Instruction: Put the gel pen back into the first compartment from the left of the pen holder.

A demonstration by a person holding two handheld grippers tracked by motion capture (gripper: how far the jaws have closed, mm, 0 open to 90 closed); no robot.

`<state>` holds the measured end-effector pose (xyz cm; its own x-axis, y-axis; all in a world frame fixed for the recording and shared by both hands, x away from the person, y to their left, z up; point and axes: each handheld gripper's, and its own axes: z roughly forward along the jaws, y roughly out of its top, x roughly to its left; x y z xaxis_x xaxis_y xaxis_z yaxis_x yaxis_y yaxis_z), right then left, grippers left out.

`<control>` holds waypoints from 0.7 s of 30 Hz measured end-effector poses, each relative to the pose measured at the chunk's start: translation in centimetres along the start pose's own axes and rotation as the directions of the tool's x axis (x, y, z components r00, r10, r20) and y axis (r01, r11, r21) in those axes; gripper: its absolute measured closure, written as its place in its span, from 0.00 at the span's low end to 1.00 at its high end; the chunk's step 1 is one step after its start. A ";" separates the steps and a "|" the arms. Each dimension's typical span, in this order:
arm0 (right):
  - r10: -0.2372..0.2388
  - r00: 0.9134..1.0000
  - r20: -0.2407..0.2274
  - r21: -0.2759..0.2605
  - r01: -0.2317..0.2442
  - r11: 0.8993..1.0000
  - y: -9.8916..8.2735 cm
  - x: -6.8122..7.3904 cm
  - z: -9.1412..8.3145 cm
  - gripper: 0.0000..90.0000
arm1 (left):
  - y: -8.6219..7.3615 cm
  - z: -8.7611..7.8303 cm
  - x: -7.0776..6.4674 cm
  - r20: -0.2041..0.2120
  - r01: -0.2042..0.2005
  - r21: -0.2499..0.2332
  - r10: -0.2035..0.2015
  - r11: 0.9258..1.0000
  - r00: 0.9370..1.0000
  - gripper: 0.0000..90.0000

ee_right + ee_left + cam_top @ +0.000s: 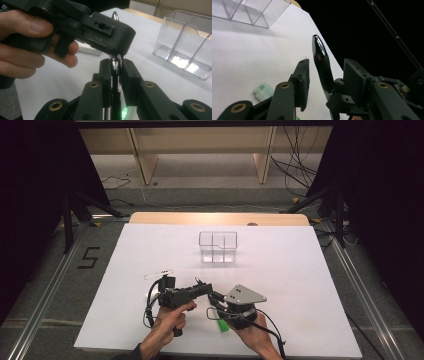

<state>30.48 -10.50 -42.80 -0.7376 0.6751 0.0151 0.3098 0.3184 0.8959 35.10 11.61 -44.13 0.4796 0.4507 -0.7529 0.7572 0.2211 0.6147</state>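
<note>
A black pen (321,65) with a glossy pointed tip stands between the jaws of my left gripper (325,62), which is open with a gap on either side of the barrel. My right gripper (115,62) is shut on the pen's lower barrel (115,75), just under a silver ring. In the high view both grippers meet near the table's front, the left gripper (202,287) held in a hand and the right gripper (215,298) under its grey three-cornered plate (245,295).
A clear plastic organizer (217,247) with several compartments stands at the middle back of the white table (300,285). A green highlighter (220,324) lies under the grippers near the front edge. A thin pale pen-like item (158,274) lies left of the left gripper.
</note>
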 end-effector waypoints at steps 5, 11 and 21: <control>0.001 1.000 0.002 -0.002 -0.001 1.000 -0.1 0.0 0.0 0.89 | -0.1 0.0 -0.1 0.003 -0.001 -0.003 0.001 1.000 1.000 0.69; -0.002 1.000 -0.004 -0.005 0.002 1.000 -0.1 0.1 0.1 0.89 | -0.2 0.1 0.0 0.008 0.003 0.005 -0.003 1.000 1.000 0.73; 0.001 1.000 0.001 -0.006 -0.001 1.000 -0.3 0.1 0.1 0.89 | -0.2 0.2 0.5 0.023 0.020 0.002 -0.020 1.000 1.000 0.84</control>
<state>30.38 -10.39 -43.08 -0.7367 0.6760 0.0161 0.3070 0.3131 0.8987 35.30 11.62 -44.69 0.4741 0.4260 -0.7705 0.7679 0.2281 0.5986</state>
